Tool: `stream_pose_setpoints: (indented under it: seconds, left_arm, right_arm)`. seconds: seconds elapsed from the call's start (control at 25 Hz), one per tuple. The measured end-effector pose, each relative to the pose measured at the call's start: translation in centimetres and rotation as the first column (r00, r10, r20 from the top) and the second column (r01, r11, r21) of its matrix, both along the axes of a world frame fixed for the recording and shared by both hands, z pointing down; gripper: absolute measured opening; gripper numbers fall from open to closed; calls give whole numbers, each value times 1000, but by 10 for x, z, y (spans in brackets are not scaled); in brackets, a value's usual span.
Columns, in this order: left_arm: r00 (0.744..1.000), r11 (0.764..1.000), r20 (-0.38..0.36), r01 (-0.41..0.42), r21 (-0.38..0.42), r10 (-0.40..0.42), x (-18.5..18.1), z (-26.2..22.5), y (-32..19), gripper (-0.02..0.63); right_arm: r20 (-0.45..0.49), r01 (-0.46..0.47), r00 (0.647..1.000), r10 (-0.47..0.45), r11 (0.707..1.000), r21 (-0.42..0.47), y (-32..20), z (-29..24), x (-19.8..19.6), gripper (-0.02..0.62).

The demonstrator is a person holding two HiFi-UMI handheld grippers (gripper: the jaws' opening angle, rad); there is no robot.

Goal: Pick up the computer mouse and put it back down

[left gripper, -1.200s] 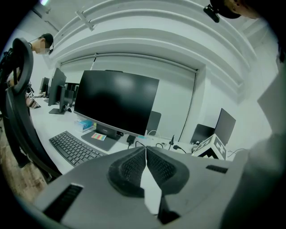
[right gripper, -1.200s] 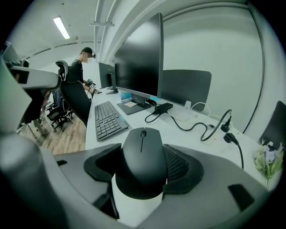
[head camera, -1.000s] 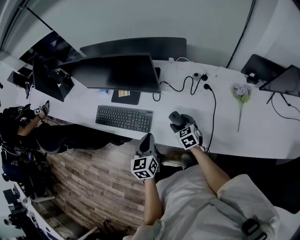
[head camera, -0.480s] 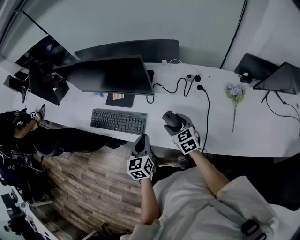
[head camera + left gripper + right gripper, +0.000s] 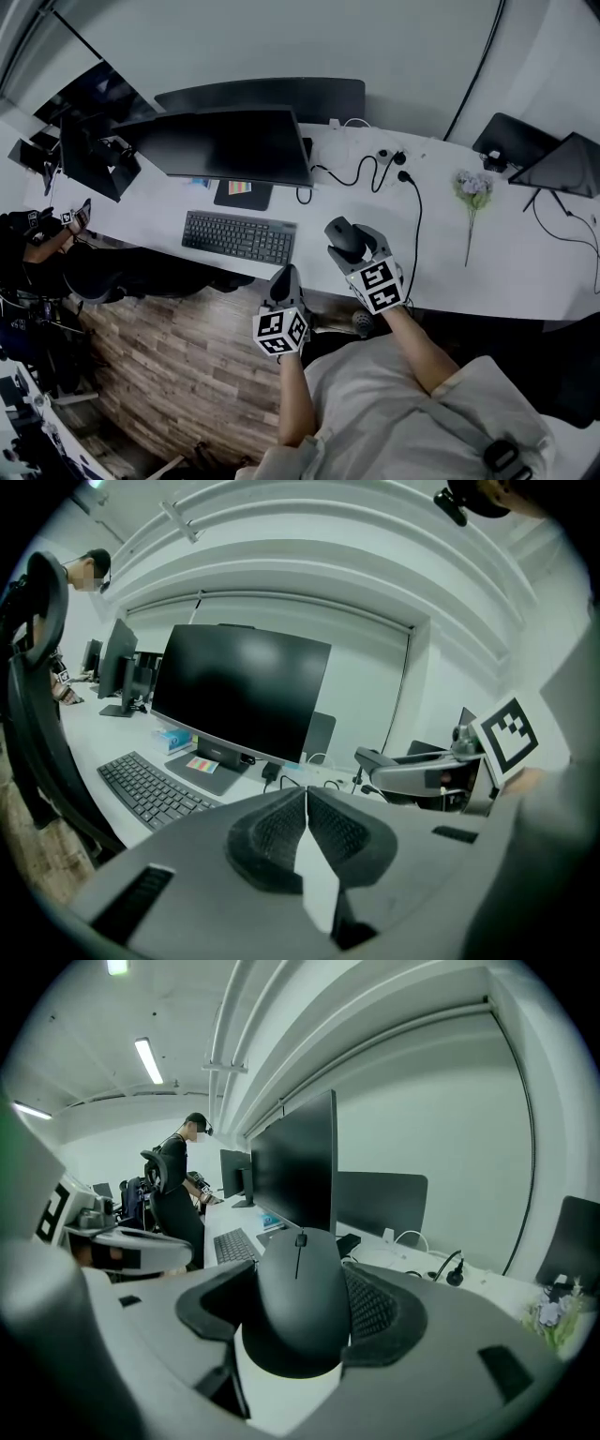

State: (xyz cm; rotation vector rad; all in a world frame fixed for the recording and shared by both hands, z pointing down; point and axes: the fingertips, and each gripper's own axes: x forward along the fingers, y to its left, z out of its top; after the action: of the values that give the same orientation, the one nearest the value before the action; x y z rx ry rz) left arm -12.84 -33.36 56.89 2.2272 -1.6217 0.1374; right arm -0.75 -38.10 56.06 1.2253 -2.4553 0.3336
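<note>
Right gripper grips the black computer mouse between wide-set jaws, holding it above the white desk just right of the keyboard, while left gripper is empty, jaws pressed together, just in front of the keyboard's right end.

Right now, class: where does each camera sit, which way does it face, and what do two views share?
Head view: on the person's head, steeply down at the desk; forearms, left gripper and right gripper show.
Left gripper view: on that gripper, along its shut jaws toward the monitor; right gripper at right.
Right gripper view: on that gripper, along jaws gripping the mouse.
Shared: monitor and keyboard in all three.
</note>
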Motion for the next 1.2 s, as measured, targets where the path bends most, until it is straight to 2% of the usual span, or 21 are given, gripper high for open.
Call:
stream_pose_setpoints:
  seconds: [0.36, 0.8, 1.04, 1.2]
  left_arm:
    - [1000, 1000, -12, 23, 4, -23, -5, -1, 2, 23]
    - [997, 997, -3, 76, -18, -76, -29, 5, 8, 23]
    - [996, 996, 5, 88, -29, -88, -40, 7, 9, 23]
    - [998, 997, 8, 63, -46, -63, -37, 10, 12, 23]
  right_arm:
    - [-4, -15, 1000, 15, 1000, -7, -6, 5, -1, 302]
    - [-47, -8, 999, 5, 998, -62, -25, 43, -19, 302]
    - [-75, 16, 997, -24, 993, -116, -33, 75, -35, 302]
    - [-99, 25, 994, -41, 986, -162, -31, 105, -42, 302]
